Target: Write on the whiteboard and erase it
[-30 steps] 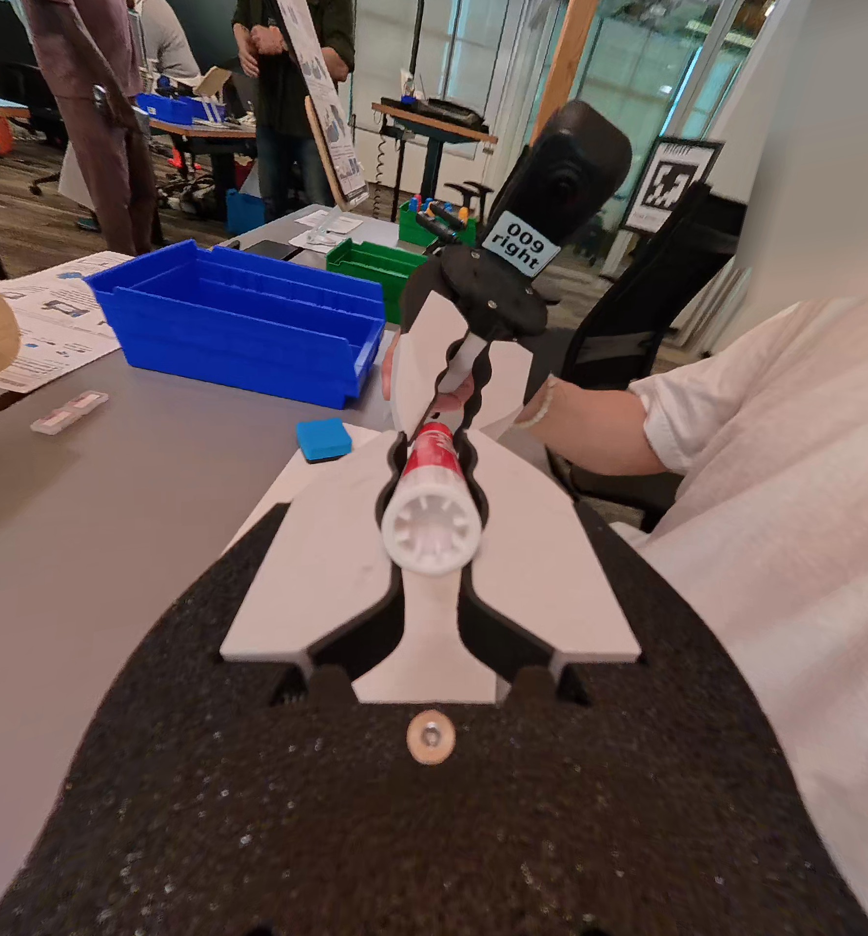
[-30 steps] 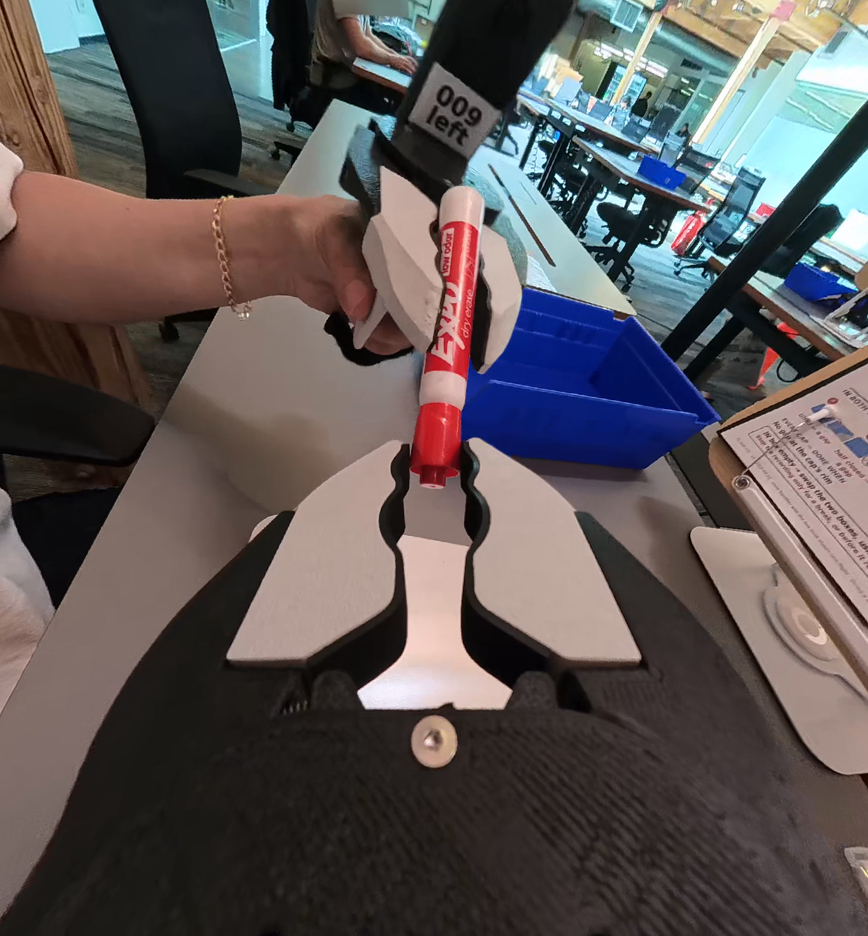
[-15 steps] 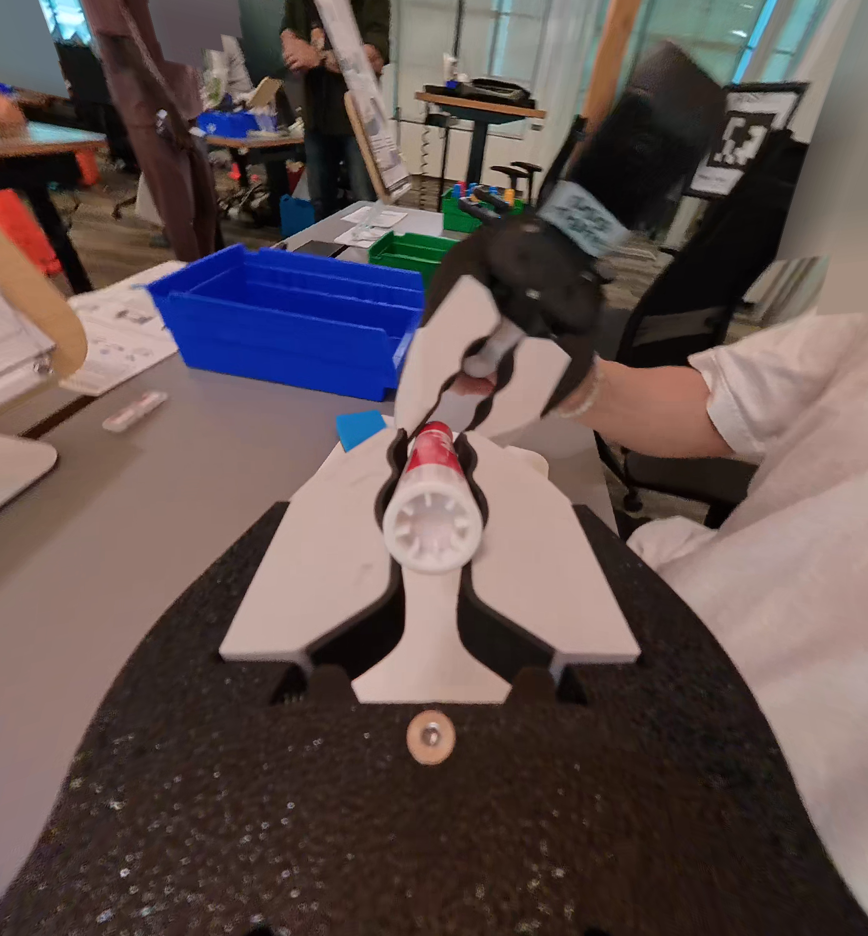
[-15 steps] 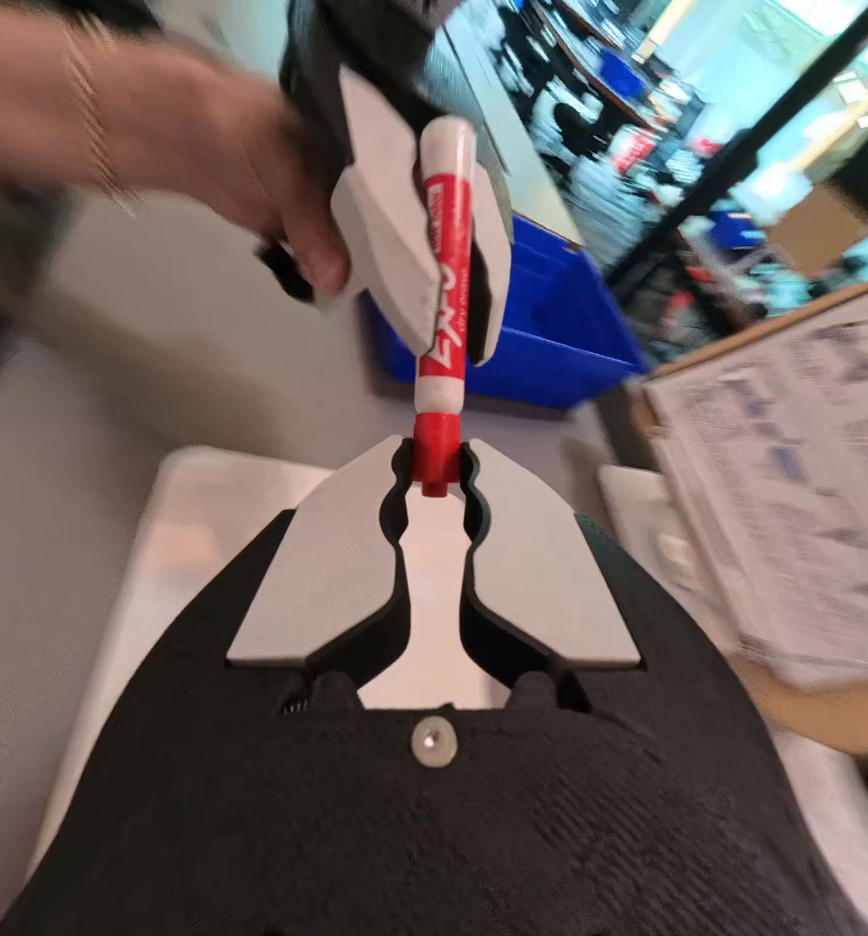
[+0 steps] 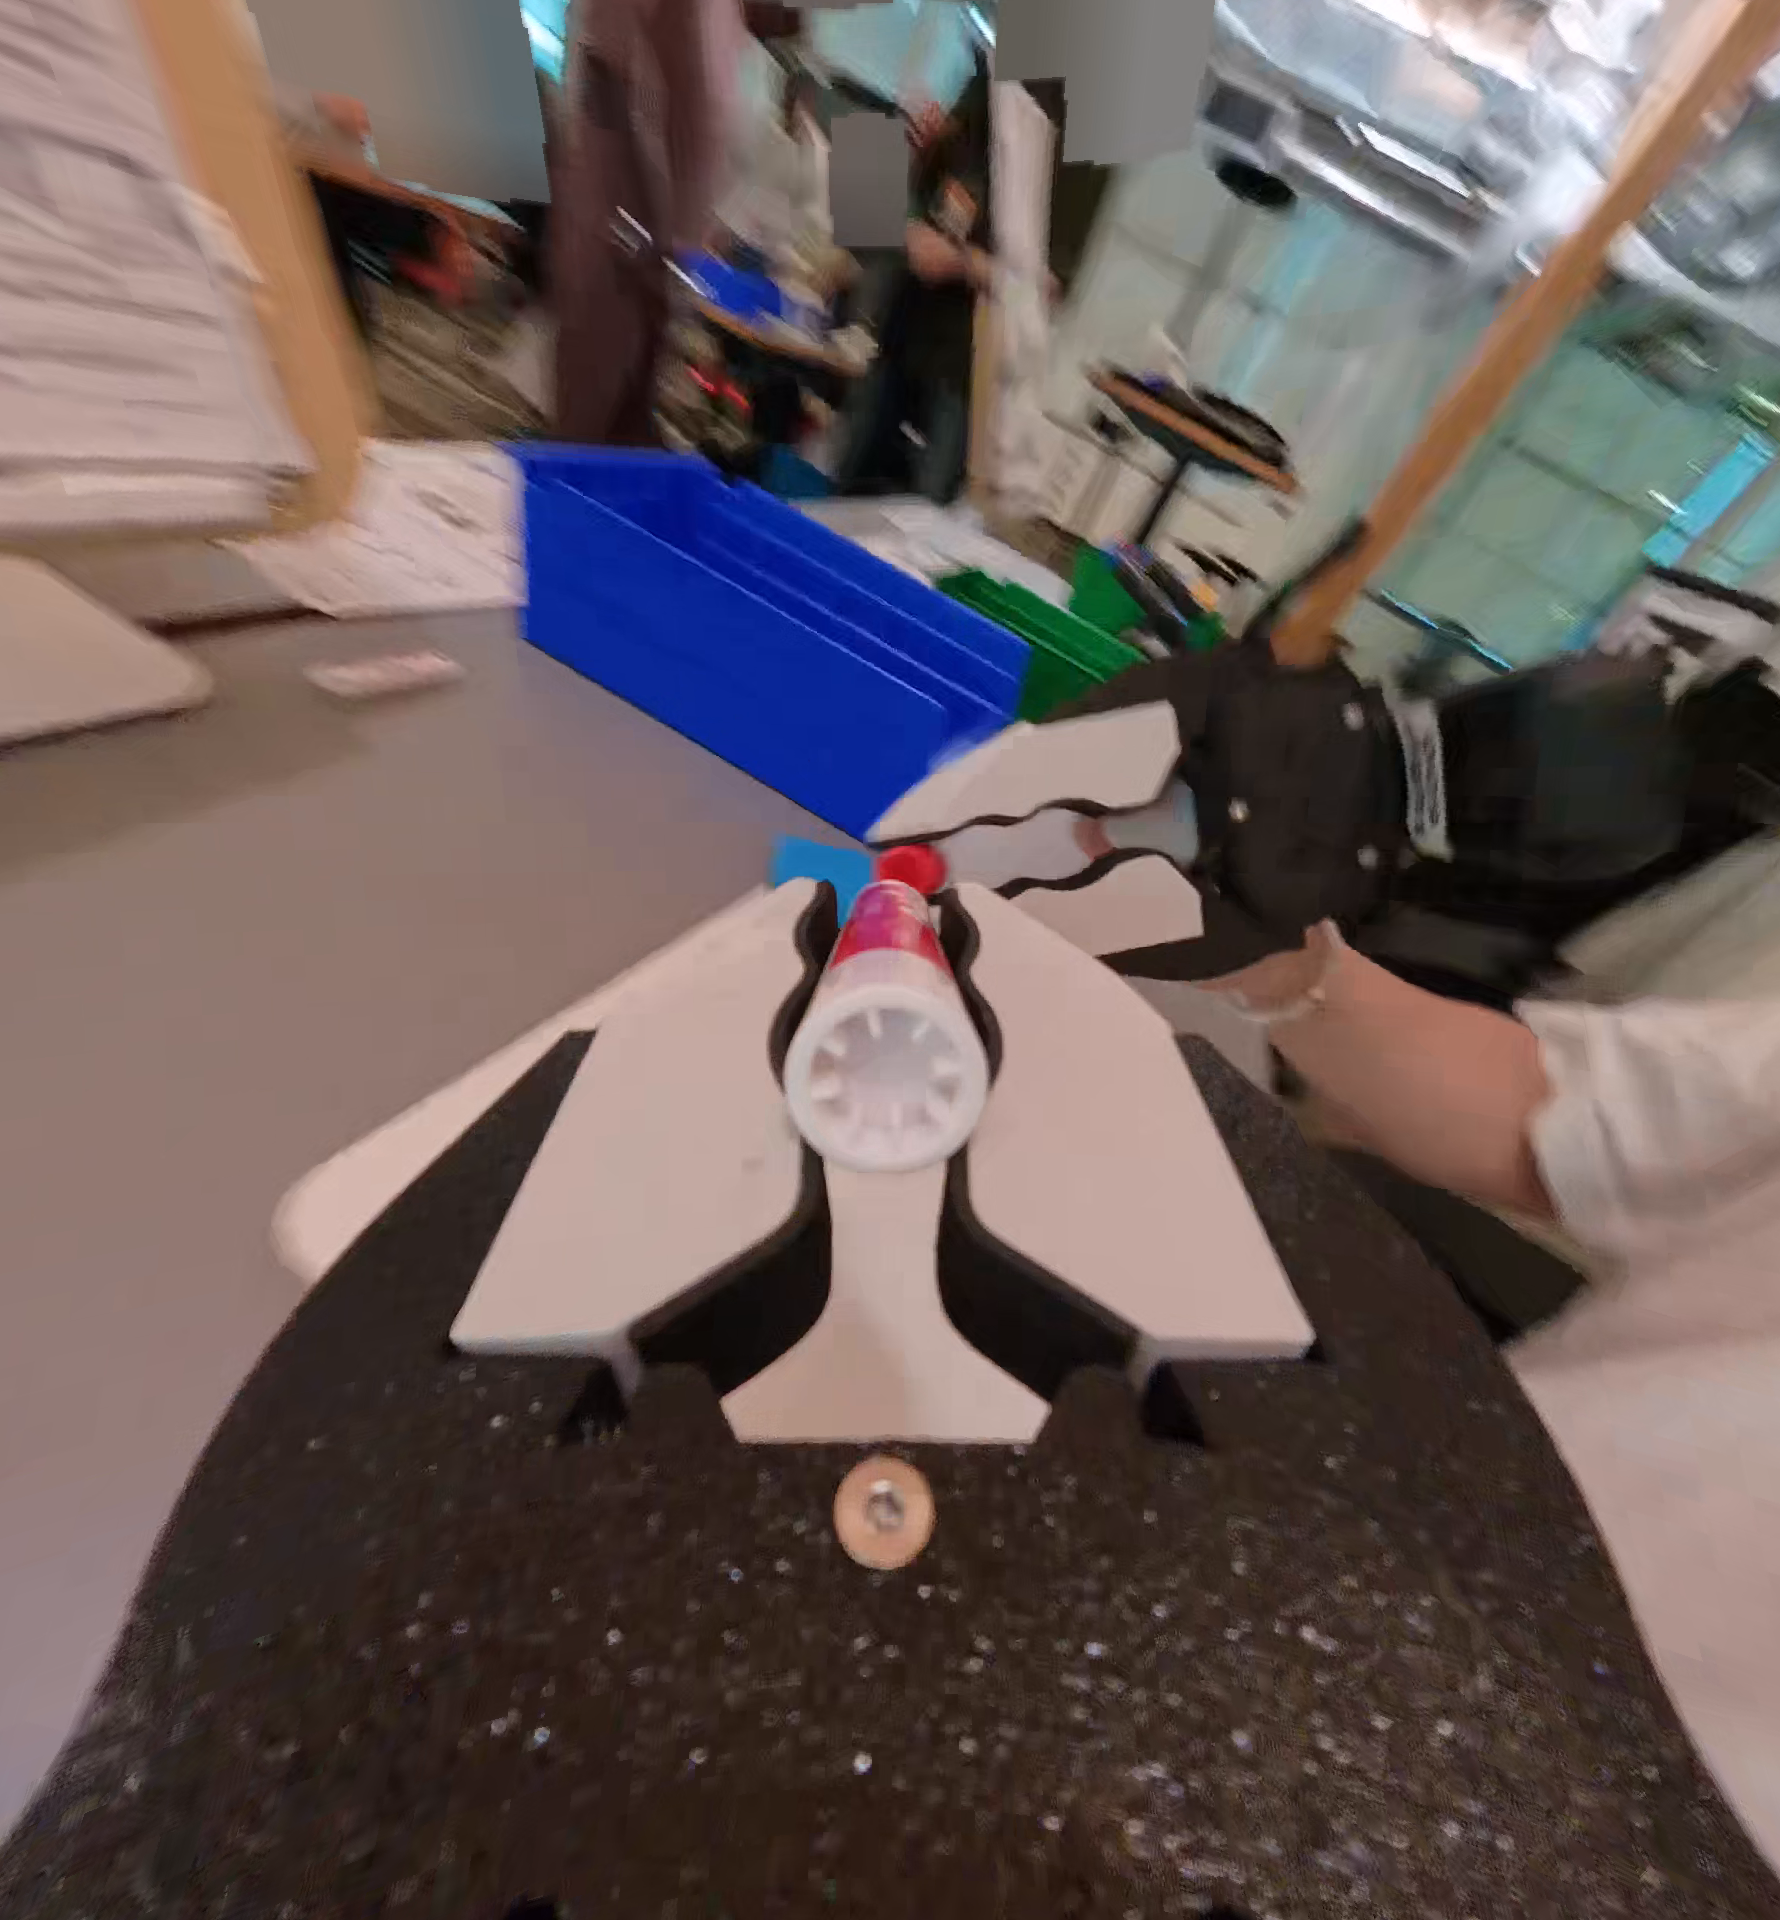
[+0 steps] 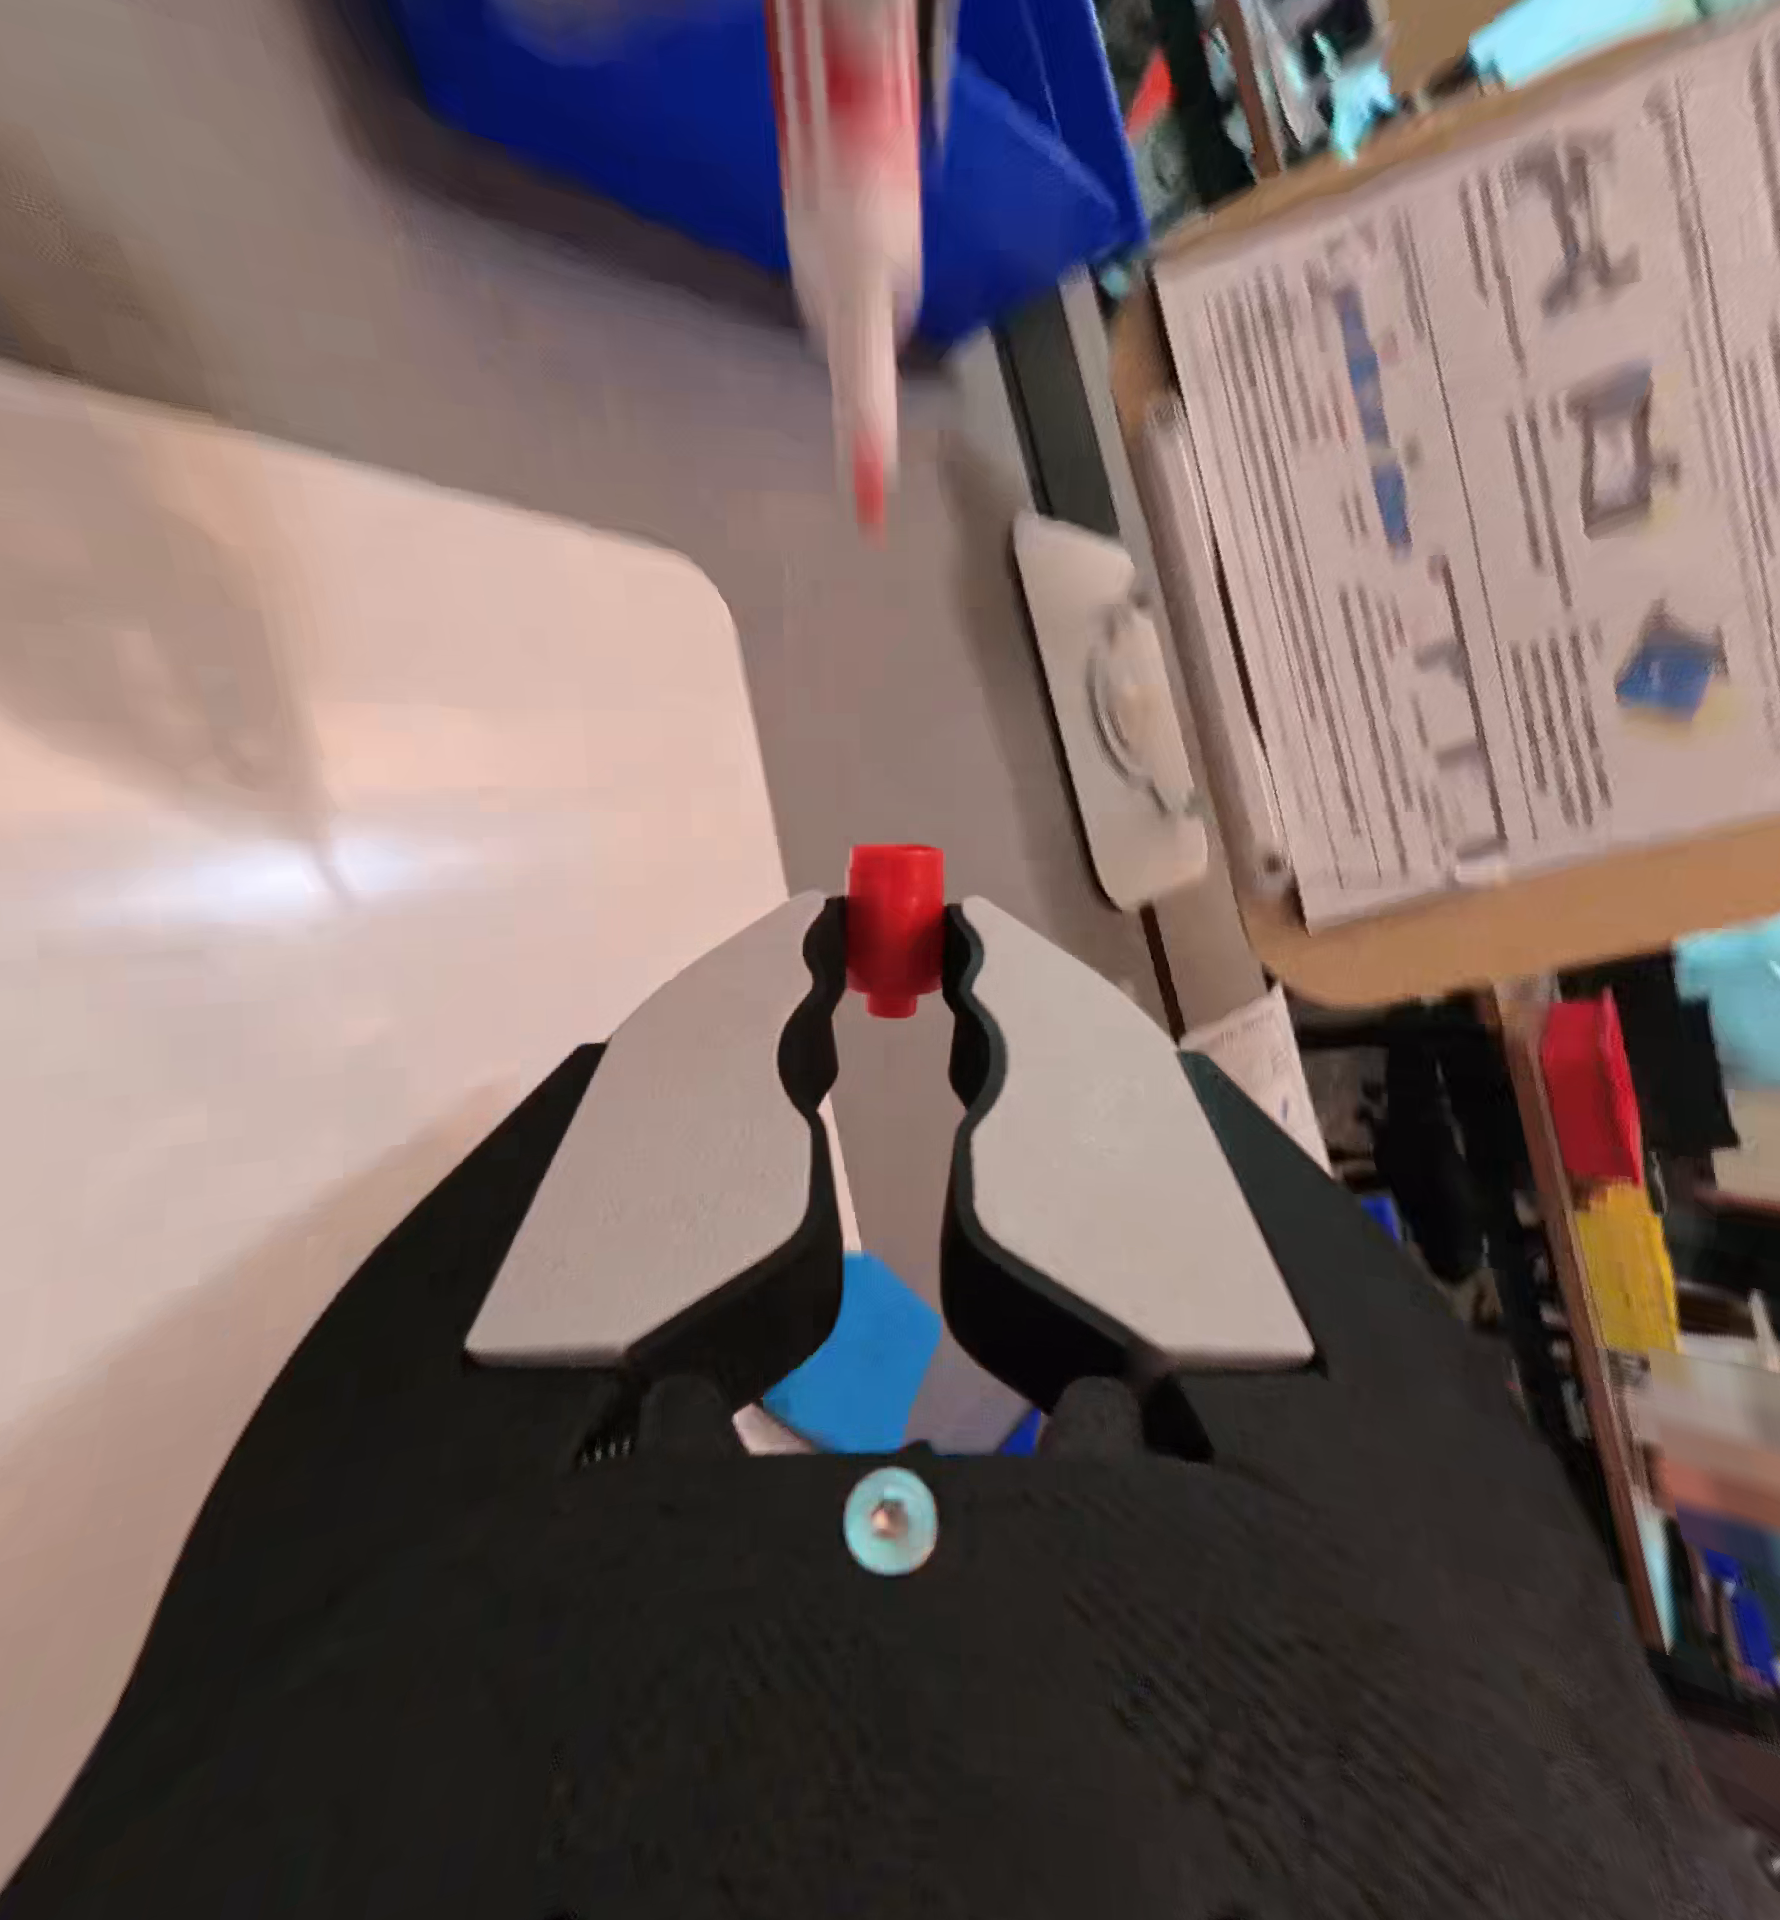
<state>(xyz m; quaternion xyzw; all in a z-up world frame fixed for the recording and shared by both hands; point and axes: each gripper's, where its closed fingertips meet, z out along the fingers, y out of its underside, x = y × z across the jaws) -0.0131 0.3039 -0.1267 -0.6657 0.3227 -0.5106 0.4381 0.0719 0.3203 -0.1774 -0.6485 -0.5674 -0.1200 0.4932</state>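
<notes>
My left gripper (image 5: 884, 906) is shut on a red and white marker (image 5: 886, 1039), whose white rear end faces the camera. My right gripper (image 6: 891, 920) is shut on the marker's red cap (image 6: 891, 883), which is off the marker. In the right wrist view the uncapped marker (image 6: 855, 260) is a blur at the top, tip down. In the left wrist view the right gripper (image 5: 901, 847) holds the cap (image 5: 912, 864) just past the marker's front. The white whiteboard (image 6: 346, 727) lies flat on the grey table, and also shows in the left wrist view (image 5: 366, 1195). A blue eraser (image 6: 855, 1361) lies by its edge.
A blue bin (image 5: 761, 644) and green bins (image 5: 1062, 634) stand at the back of the table. A wooden board with printed sheets (image 6: 1488, 468) stands on a white base (image 6: 1114, 707) beside the whiteboard. People stand in the background (image 5: 605, 260). An arm in a white sleeve (image 5: 1592, 1143) is at the right.
The cap has come off the marker. My right gripper has pulled away with the cap and tilted down over the whiteboard. My left gripper still holds the marker and has swung left.
</notes>
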